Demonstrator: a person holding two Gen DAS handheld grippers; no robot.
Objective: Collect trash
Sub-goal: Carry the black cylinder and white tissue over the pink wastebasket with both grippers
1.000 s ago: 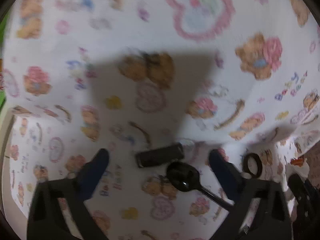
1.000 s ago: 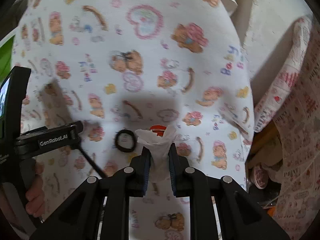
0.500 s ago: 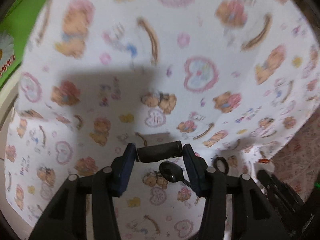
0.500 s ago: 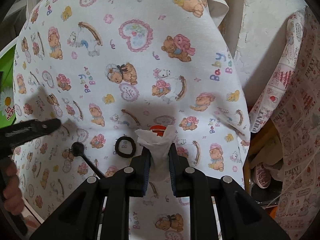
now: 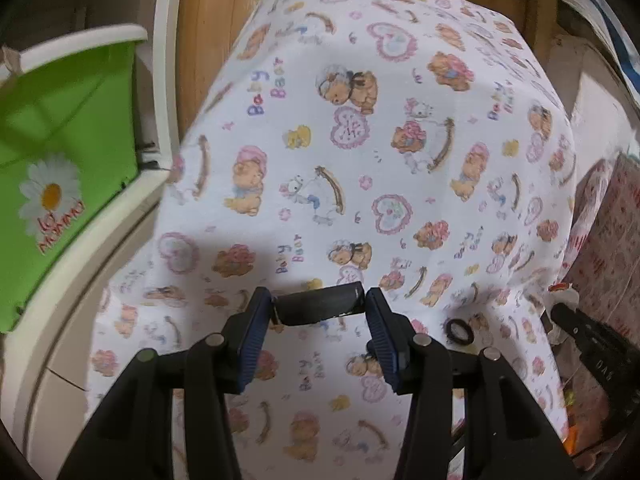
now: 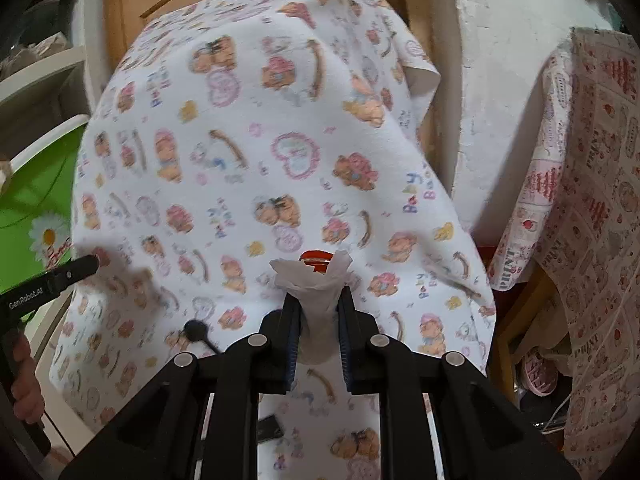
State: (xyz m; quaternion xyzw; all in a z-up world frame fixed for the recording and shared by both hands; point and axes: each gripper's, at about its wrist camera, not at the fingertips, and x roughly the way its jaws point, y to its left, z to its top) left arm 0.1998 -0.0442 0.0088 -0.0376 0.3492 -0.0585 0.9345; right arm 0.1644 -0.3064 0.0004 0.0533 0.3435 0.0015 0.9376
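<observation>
The left gripper (image 5: pixel 320 308) pinches a dark cylinder (image 5: pixel 320 305) above the bear-print cloth (image 5: pixel 360 160); the right gripper (image 6: pixel 316 308) clamps a crumpled tissue (image 6: pixel 314 286) near the cloth's right edge.

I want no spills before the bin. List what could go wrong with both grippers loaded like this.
1. The left gripper pinches the dark cylinder only by its two ends at the fingertips; a tilt could let it slip out.
2. The right gripper squeezes soft crumpled tissue, which may tear or slide free.
3. The black spoon and black ring lie on the loose bear-print cloth; a snagged cloth could drag them off.
</observation>
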